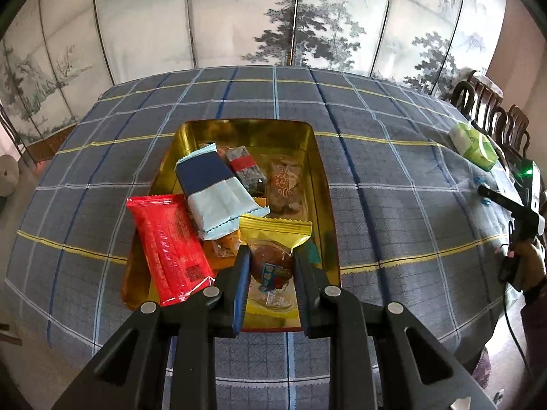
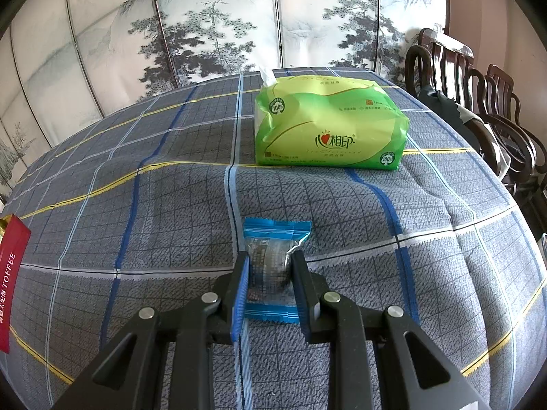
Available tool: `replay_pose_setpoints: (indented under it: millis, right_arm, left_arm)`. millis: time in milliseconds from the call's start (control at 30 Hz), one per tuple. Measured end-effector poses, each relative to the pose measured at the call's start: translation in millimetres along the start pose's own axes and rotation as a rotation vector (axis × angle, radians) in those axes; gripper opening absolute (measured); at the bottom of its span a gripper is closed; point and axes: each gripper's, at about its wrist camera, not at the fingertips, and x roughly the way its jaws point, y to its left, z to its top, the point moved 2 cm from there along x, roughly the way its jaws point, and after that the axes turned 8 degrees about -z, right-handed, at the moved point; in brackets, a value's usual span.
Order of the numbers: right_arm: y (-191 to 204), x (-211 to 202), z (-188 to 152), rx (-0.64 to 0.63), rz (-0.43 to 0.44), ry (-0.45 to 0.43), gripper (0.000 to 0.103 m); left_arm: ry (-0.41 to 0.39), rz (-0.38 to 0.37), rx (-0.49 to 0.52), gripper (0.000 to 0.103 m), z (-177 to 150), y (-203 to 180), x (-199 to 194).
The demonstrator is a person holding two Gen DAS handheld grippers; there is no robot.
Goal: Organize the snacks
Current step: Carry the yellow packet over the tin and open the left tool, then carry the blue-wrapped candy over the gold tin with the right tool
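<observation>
The left gripper [image 1: 270, 256] points steeply downward, its jaws clamped on a yellow-wrapped snack [image 1: 273, 259]. The right gripper [image 2: 270, 263] tilts down likewise, jaws pinching a blue-wrapped snack [image 2: 273, 259]. A hand [image 1: 528, 263] grips the right tool's handle.

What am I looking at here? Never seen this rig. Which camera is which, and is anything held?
No robot: a person carries two hand-held grippers, each with a fisheye camera looking along its fingers. In the left wrist view, the left gripper is shut on a yellow-wrapped snack over a gold tin of snacks. In the right wrist view, the right gripper is shut on a blue-wrapped snack above the checked tablecloth, with a green tissue pack beyond.
</observation>
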Motion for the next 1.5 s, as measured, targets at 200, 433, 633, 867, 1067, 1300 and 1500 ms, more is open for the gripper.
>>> replay_pose_setpoints:
  millis: [200, 433, 633, 867, 1067, 1300, 1500]
  right_arm:
    - [0.0, 0.1, -0.1, 0.001, 0.000, 0.000, 0.024]
    - [0.6, 0.2, 0.2, 0.002, 0.001, 0.000, 0.024]
    - [0.7, 0.3, 0.2, 0.001, 0.000, 0.000, 0.024]
    - [0.5, 0.3, 0.2, 0.002, 0.000, 0.000, 0.024]
    - [0.7, 0.3, 0.2, 0.002, 0.000, 0.000, 0.024]
    - [0.8, 0.1, 0.1, 0.000, -0.003, 0.000, 0.024]
    - [1.7, -1.1, -0.5, -0.009, -0.011, -0.001, 0.025]
  left_arm:
    - [0.001, 0.013, 0.019, 0.021, -2.6, -3.6, 5.0]
    - [-0.003, 0.032, 0.031, 0.021, -4.4, -5.4, 9.0]
    - [0.001, 0.044, 0.033, 0.022, -6.0, -4.6, 13.7]
    - [0.007, 0.053, 0.028, 0.023, -8.9, -2.3, 17.3]
    - [-0.011, 0.074, 0.042, 0.024, -10.9, -4.1, 16.3]
    - [-0.026, 0.081, 0.044, 0.031, -11.4, -3.9, 14.0]
    - [-0.079, 0.093, 0.055, 0.041, -12.8, -5.9, 2.6]
